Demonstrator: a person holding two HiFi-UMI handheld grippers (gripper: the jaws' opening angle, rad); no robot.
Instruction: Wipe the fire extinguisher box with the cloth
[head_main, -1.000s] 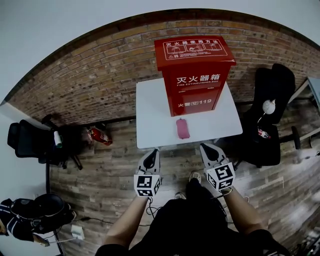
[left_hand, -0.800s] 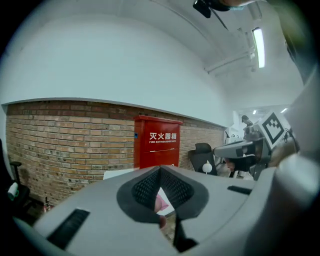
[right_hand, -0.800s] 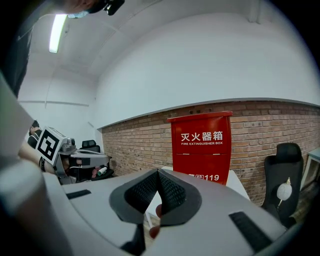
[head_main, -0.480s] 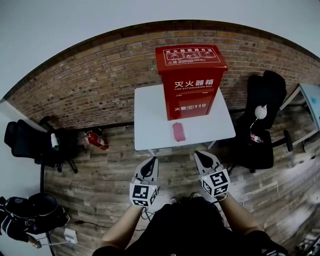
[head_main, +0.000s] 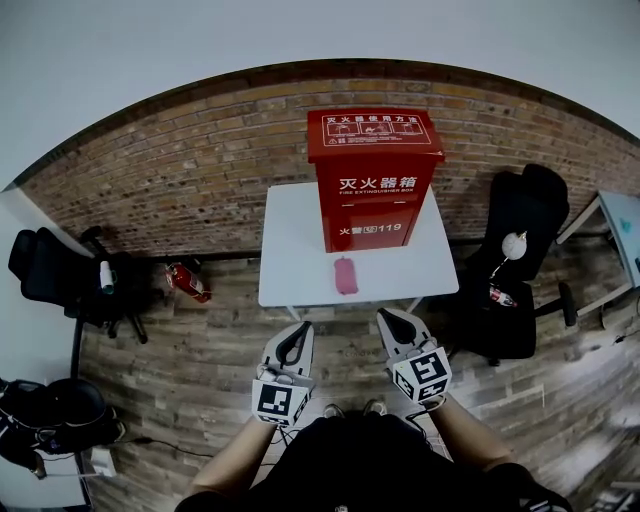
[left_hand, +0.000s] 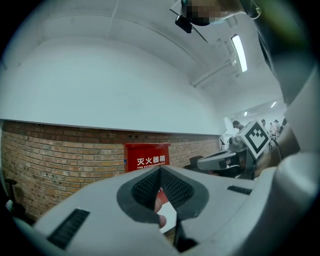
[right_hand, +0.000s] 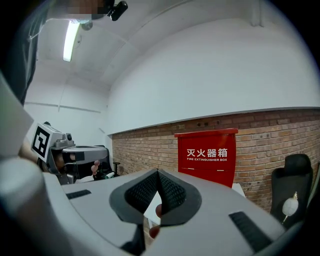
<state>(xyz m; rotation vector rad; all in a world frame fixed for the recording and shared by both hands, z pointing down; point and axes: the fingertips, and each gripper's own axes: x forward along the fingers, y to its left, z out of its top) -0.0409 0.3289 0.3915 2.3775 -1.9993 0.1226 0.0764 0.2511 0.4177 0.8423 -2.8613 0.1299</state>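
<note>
Standing short of the table: cloth pick-up not yet begun.
Left gripper (head_main: 298, 332) hangs near the person, well apart from the white table (head_main: 290, 250), its jaws closed tip to tip with nothing between them. Pink cloth (head_main: 345, 275) lies flat on the table's near part, just in front of the red fire extinguisher box (head_main: 375, 180), which stands upright toward the far edge. Right gripper (head_main: 390, 320) is likewise closed and empty. Next move, as judged: open one gripper, reach forward, close on the cloth.
</note>
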